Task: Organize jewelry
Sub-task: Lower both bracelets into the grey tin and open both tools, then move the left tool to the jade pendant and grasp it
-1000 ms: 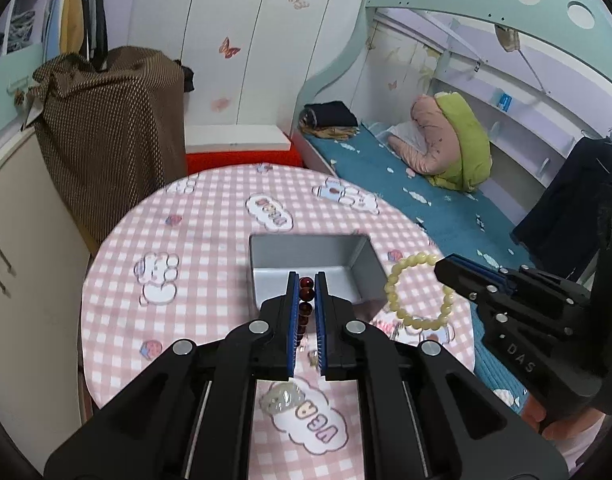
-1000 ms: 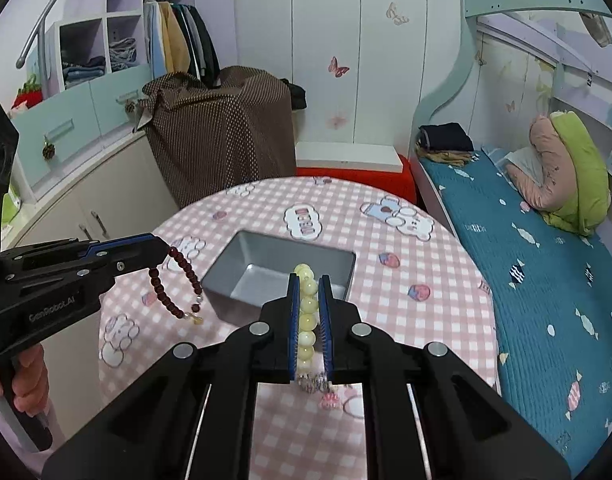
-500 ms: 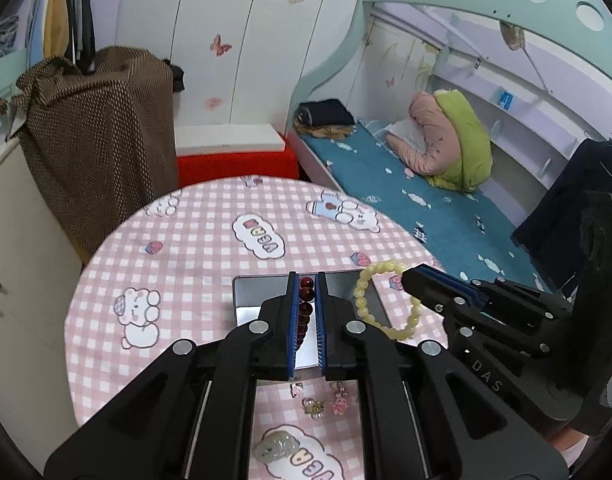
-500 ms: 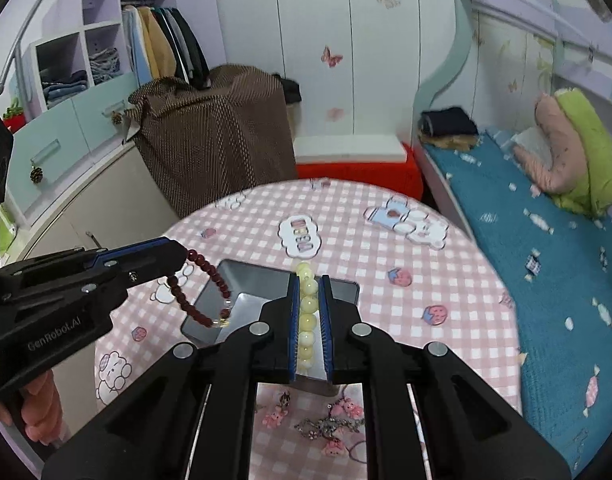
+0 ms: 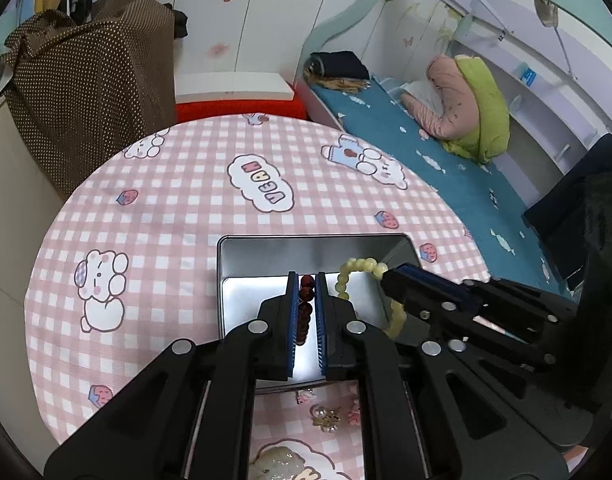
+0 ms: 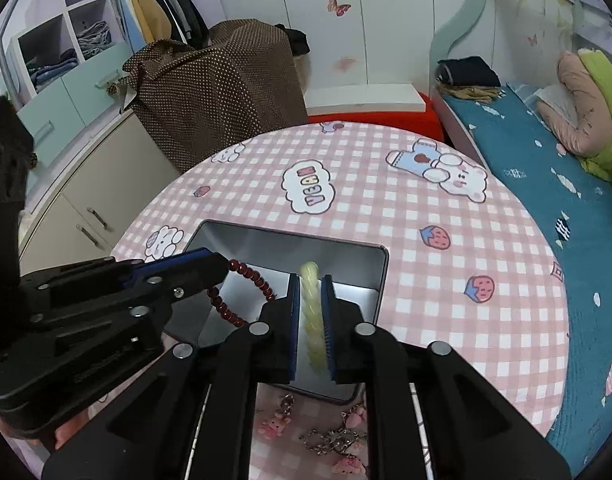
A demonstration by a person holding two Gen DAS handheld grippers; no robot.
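Observation:
My left gripper (image 5: 306, 280) is shut on a dark red bead bracelet (image 5: 306, 306) and holds it over the open silver tin (image 5: 266, 248). My right gripper (image 6: 309, 280) is shut on a pale yellow-green bead bracelet (image 6: 311, 312), also over the tin (image 6: 274, 244). In the left wrist view the yellow bracelet (image 5: 359, 266) hangs from the right gripper's tip (image 5: 389, 278). In the right wrist view the red bracelet (image 6: 246, 280) hangs from the left gripper's tip (image 6: 222, 266). The two grippers are side by side above the tin.
The tin sits on a round table with a pink checked cloth (image 5: 166, 208). Small charms and earrings (image 6: 333, 440) lie on the cloth in front of the tin, also in the left wrist view (image 5: 325, 412). A bed (image 6: 565, 184) stands right, a brown covered object (image 6: 218, 88) behind.
Both grippers have moved forward and down over the tin, each still holding its bracelet. The tin now lies right under the fingertips, and the loose charms show beneath the grippers.

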